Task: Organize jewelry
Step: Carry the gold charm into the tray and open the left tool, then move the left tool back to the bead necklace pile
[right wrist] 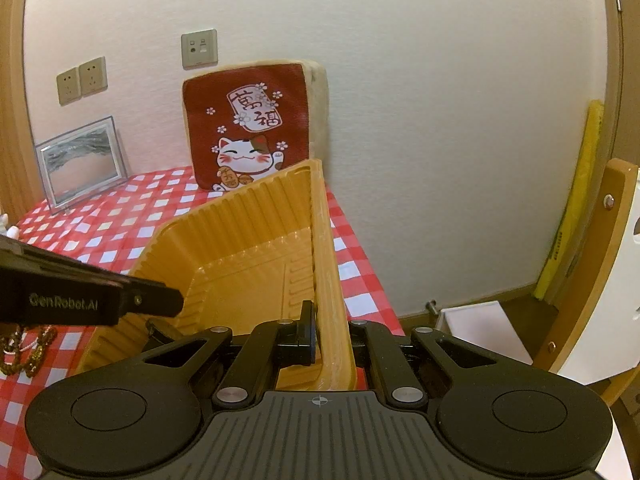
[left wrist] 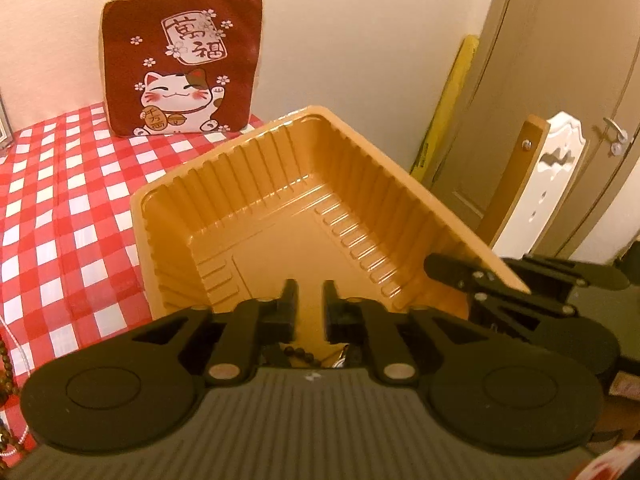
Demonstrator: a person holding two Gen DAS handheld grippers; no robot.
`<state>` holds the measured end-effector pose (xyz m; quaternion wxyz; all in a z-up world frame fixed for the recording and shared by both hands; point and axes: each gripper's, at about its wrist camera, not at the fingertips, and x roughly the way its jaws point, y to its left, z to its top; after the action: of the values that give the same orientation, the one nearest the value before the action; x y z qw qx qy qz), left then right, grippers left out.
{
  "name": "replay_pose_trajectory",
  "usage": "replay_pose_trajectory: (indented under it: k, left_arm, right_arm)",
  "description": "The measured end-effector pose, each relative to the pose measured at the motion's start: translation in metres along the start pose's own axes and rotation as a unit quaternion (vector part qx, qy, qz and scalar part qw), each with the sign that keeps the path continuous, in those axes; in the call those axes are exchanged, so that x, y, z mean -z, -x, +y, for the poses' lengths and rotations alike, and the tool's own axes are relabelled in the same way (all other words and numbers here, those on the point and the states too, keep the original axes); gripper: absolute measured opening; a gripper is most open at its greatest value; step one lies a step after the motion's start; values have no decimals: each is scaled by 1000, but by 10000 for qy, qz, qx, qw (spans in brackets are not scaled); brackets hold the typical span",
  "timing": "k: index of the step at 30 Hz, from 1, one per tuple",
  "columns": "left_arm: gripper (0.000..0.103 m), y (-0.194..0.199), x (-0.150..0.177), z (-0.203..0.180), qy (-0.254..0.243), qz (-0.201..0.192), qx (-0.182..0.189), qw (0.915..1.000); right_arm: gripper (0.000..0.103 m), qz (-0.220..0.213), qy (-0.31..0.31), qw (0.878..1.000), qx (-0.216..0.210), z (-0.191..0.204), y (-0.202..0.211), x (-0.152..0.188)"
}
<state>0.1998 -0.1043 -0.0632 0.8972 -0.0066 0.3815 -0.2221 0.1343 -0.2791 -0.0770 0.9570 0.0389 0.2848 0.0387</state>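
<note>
The right gripper (right wrist: 326,332) pinches the near right wall of the orange plastic tray (right wrist: 248,240), one finger inside the tray and the other outside, the thin wall pressed between them. The tray is tilted, its right side raised, and runs away from this gripper toward twelve o'clock over the red-and-white checked worktop (right wrist: 120,220).

In the left wrist view the left gripper (left wrist: 309,300) hangs over the tray's (left wrist: 280,200) near edge with its jaws a little apart and nothing between them; the tray's floor shows through the gap. Just under this gripper, at six o'clock from its tips, a string of dark beads (left wrist: 298,352) lies in the tray's near end. The right gripper (left wrist: 480,280) shows at three o'clock, on the tray's rim.

More beaded strands (right wrist: 24,348) lie on the worktop outside the tray, at nine o'clock from the right gripper. A red lucky-cat cushion (right wrist: 248,128) leans on the wall at twelve o'clock, beyond the tray.
</note>
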Motion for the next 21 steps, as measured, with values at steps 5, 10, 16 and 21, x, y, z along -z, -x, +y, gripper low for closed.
replay_pose_trajectory:
  k: [5, 10, 16, 21]
  left_arm:
    - [24, 13, -3, 6, 138, -139, -66, 9998]
    - [25, 38, 4, 26, 438, -264, -338, 9981]
    - [26, 68, 26, 62, 894, -252, -884, 9917]
    - [27, 86, 52, 93, 1179, -97, -1371, 9835]
  right_arm:
    - [5, 0, -2, 10000, -3, 0, -1, 0]
    - [5, 1, -6, 10000, -12, 0, -1, -1]
    - [5, 2, -5, 10000, -7, 0, -1, 0]
    - [5, 9, -1, 10000, 0, -1, -1, 0]
